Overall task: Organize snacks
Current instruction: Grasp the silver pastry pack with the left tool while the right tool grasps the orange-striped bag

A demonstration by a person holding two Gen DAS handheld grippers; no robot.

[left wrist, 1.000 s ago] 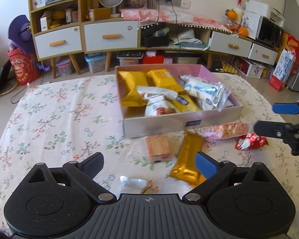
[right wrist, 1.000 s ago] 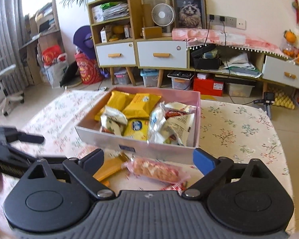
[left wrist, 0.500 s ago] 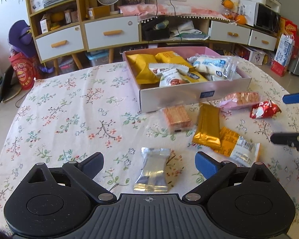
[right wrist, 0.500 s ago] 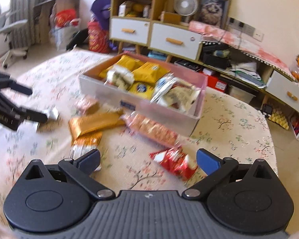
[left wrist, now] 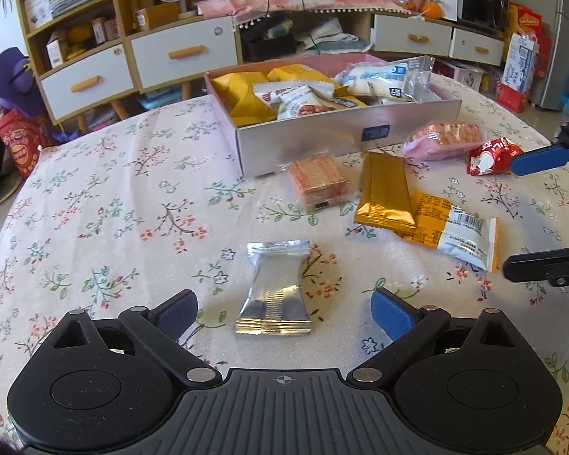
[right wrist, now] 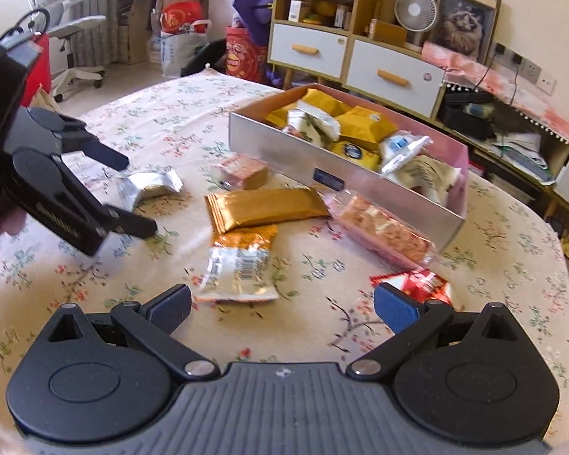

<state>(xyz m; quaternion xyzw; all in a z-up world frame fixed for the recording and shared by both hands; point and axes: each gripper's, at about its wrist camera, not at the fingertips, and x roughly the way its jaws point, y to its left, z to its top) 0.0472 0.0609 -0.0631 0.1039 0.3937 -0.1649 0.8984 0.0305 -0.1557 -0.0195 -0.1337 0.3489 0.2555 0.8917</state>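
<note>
A pink-and-grey box (left wrist: 322, 142) holds several snack packs. Loose on the flowered cloth lie a silver packet (left wrist: 275, 288), a biscuit pack (left wrist: 318, 180), a gold bar (left wrist: 385, 189), an orange-and-white bag (left wrist: 455, 229), a pink cracker pack (left wrist: 444, 138) and a red packet (left wrist: 493, 155). My left gripper (left wrist: 284, 309) is open and empty, its fingers either side of the silver packet. My right gripper (right wrist: 282, 305) is open and empty, just behind the orange-and-white bag (right wrist: 241, 265), with the red packet (right wrist: 421, 284) by its right finger. The box (right wrist: 345, 178) lies beyond.
The round table's edge (right wrist: 561, 265) curves close on the right. Drawers and shelves (left wrist: 132, 60) stand behind the table. My left gripper shows at the left of the right wrist view (right wrist: 132, 193); my right gripper shows at the right edge of the left wrist view (left wrist: 542, 208).
Both grippers have pulled back from the box and dropped lower. The silver packet now sits between my left fingers. The right one now faces the orange-and-white bag.
</note>
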